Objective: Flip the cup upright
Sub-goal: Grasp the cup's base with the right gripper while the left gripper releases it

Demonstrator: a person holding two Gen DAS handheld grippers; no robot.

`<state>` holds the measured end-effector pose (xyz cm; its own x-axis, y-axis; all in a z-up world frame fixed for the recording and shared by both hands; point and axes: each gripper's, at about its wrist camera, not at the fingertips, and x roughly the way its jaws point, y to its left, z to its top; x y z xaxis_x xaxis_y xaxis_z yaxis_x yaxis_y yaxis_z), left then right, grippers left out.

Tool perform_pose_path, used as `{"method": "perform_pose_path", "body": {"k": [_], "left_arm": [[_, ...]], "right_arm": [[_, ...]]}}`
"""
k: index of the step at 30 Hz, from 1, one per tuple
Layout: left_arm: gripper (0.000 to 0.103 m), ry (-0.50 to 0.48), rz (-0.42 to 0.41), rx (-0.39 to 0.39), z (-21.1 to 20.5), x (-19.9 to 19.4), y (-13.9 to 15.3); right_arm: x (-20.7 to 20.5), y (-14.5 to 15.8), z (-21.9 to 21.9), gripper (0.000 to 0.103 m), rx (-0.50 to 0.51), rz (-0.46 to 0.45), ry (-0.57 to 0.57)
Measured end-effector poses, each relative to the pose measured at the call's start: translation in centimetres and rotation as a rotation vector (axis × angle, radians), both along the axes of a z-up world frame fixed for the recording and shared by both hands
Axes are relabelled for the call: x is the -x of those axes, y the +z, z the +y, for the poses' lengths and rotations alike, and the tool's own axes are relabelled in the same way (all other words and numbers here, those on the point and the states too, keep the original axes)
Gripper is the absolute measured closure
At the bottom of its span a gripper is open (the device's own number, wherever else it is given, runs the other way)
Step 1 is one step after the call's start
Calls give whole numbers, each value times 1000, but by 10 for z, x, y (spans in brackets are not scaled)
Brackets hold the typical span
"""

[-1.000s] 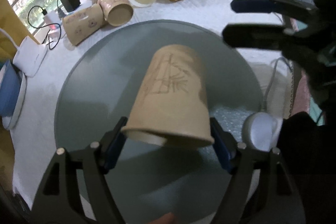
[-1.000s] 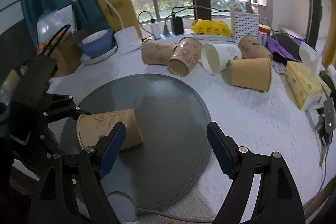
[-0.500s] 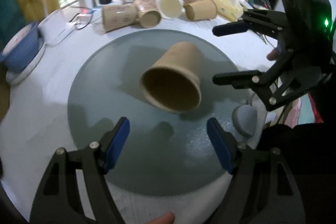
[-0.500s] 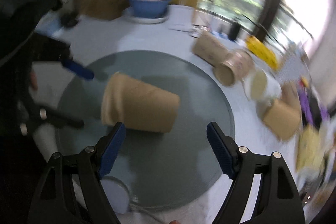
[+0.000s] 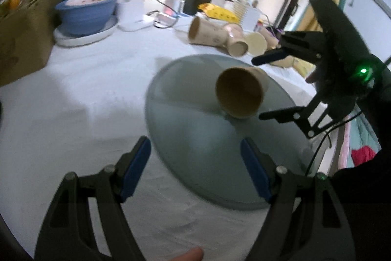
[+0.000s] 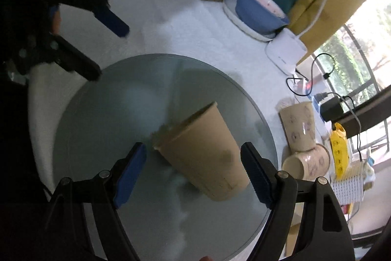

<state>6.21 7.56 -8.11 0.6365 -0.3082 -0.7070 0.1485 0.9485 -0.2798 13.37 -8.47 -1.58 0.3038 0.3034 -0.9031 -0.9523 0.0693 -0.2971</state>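
A tan paper cup (image 6: 205, 151) lies on its side on a round grey glass mat (image 6: 102, 114), framed between the spread blue pads of the right gripper (image 6: 194, 173), whose jaws stand wide apart; whether either pad touches the cup wall cannot be told. The cup's rim points away from the tool and up to the left, its base close in by the right-hand pad. Farther out to the left, beyond the mat's edge, the left gripper (image 6: 107, 48) hangs with its jaws parted and nothing between them. Ahead and to the right of the tool, a blue bowl (image 6: 259, 11) sits on a white plate, next to a white lamp base (image 6: 286, 55). At the far right, beyond the mat, several spare cups (image 6: 300, 136) lie on the white tablecloth (image 6: 190, 38).

From the left wrist camera, the left gripper (image 5: 195, 168) hovers open over the near left edge of the mat (image 5: 195, 138), empty. The cup (image 5: 240, 92) lies ahead and to its right, open mouth facing the lens. Just beyond it on the right, the right gripper (image 5: 276, 85) brackets the cup's far end, a green light glowing on its body.
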Motion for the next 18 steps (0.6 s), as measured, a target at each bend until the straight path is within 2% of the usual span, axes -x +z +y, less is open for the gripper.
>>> {"method": "perform_pose_path", "body": {"k": [7,18], "left_arm": [[26,23,-12,83,22,2,-13],[26,26,-49,150,35,11,-12]], "right_arm": [[-21,-9,26,21,124,40,-28],[-17,-27,55,21,356,9,25]]}}
